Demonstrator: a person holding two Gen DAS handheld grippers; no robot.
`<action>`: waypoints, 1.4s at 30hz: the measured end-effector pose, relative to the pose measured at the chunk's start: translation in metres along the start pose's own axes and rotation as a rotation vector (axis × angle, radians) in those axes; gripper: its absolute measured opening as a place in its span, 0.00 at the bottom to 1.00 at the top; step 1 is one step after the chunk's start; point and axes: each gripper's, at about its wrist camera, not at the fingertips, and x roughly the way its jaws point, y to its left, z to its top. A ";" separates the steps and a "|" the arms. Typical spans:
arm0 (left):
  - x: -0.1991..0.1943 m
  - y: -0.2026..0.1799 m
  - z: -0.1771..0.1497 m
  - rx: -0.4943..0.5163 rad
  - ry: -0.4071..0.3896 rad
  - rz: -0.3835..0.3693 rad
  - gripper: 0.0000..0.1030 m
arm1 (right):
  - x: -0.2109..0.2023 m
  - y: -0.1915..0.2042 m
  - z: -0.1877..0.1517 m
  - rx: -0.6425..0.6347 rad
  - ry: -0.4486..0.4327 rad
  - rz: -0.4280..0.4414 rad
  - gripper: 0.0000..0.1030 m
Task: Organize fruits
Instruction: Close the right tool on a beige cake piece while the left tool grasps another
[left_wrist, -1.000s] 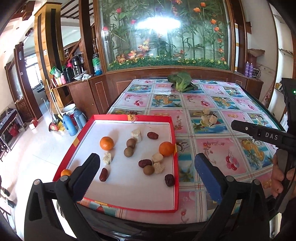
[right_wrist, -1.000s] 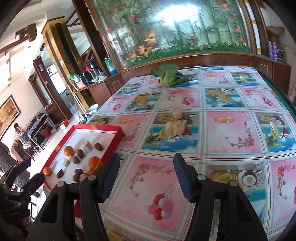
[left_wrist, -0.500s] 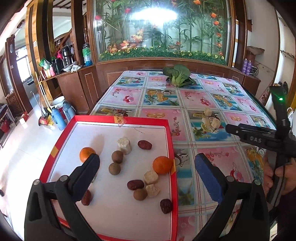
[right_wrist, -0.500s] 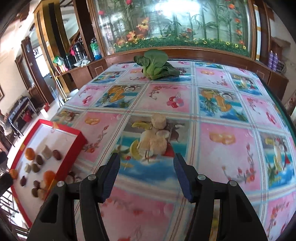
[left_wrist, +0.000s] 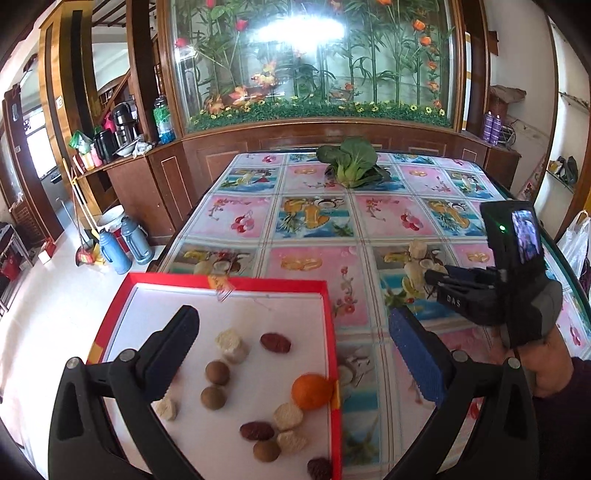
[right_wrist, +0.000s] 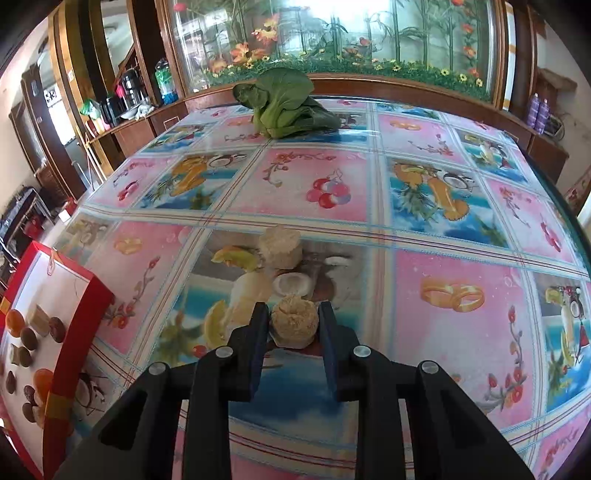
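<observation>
Gripping step in hand: right gripper (right_wrist: 292, 325), black two-finger tool, jaws just drawn in around a pale tan, crumbly-topped cylindrical fruit chunk (right_wrist: 294, 322), pads at both its sides and, by appearance, pressing on it. The chunk sits on the glossy fruit-printed tablecloth (right_wrist: 436, 206), near the table's middle, just in front of a second pale cylindrical chunk (right_wrist: 280, 246) of the same kind. Left gripper (left_wrist: 295, 354), black with blue pads, jaws wide apart and holding nothing, hovers over the red-rimmed white tray (left_wrist: 330, 314) at the table's left edge. Tray contents: round orange citrus fruit (left_wrist: 311, 391), brown round fruits, dark red dates, several pale chunks. Judged next move: lift the held chunk clear and carry it left to the tray, setting it beside the like pieces; a light squeeze seems wise, since the piece looks soft. Green leafy vegetable (right_wrist: 284, 107) lies at the far end, well apart. Hard to tell: a third pale shape beside the held chunk may be print, not fruit. The tray's near corner is cut off by the frame and partly hidden by the left gripper's fingers.
</observation>
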 end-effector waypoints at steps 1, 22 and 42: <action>0.007 -0.006 0.005 0.009 0.007 0.007 0.99 | 0.000 -0.006 0.001 0.004 -0.005 -0.022 0.25; 0.157 -0.134 0.047 0.130 0.103 -0.063 0.95 | 0.002 -0.080 0.021 0.166 0.021 -0.022 0.26; 0.154 -0.143 0.035 0.109 0.180 -0.216 0.29 | -0.002 -0.070 0.019 0.158 0.040 -0.018 0.26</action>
